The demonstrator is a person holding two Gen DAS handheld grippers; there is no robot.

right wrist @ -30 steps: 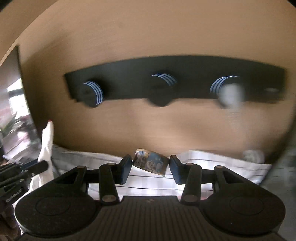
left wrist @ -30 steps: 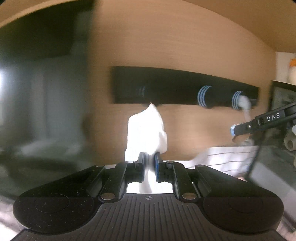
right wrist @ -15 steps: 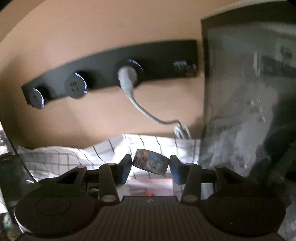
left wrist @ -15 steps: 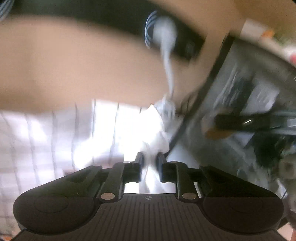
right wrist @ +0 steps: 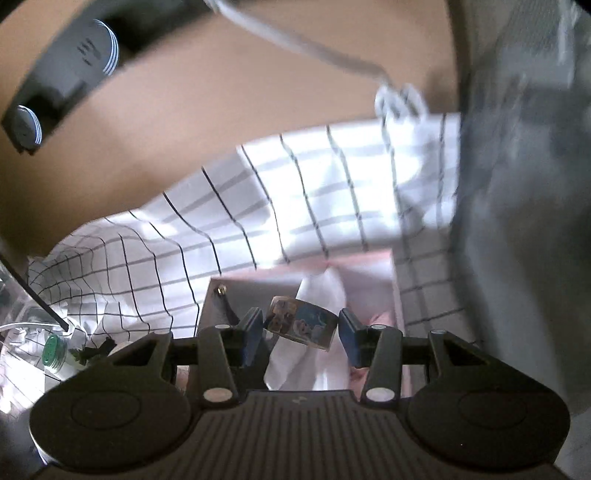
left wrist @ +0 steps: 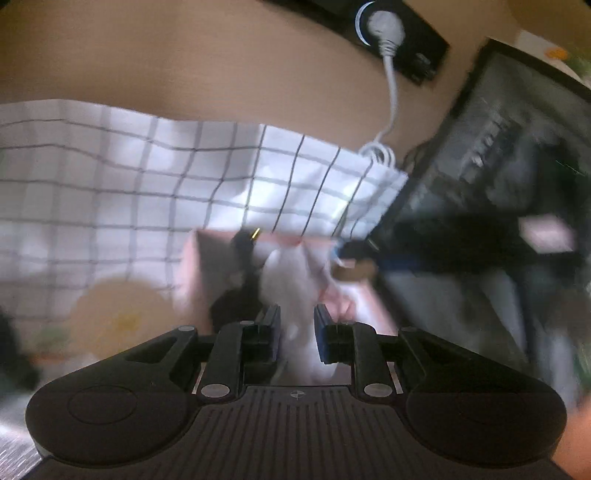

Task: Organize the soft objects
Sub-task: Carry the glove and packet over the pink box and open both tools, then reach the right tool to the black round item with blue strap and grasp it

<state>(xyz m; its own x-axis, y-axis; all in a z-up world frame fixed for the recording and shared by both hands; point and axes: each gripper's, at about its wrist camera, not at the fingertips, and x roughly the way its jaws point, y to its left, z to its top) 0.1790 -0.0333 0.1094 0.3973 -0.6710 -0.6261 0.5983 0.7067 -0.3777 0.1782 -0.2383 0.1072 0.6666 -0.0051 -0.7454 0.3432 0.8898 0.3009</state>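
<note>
Left gripper (left wrist: 297, 334): jaws narrow, just been opening; white cloth (left wrist: 291, 284) sitting between them, over pink box (left wrist: 192, 273)
Right gripper (right wrist: 301, 328): clamping printed tape roll (right wrist: 301, 325) above the box's middle

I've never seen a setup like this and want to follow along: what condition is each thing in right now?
Left gripper: jaws just opened slightly, white cloth between them.
Right gripper: shut on printed tape roll.
Pink box: open, white cloth inside.
Checked cloth: spread out, wrinkled.
White plug: plugged into black socket strip.
</note>
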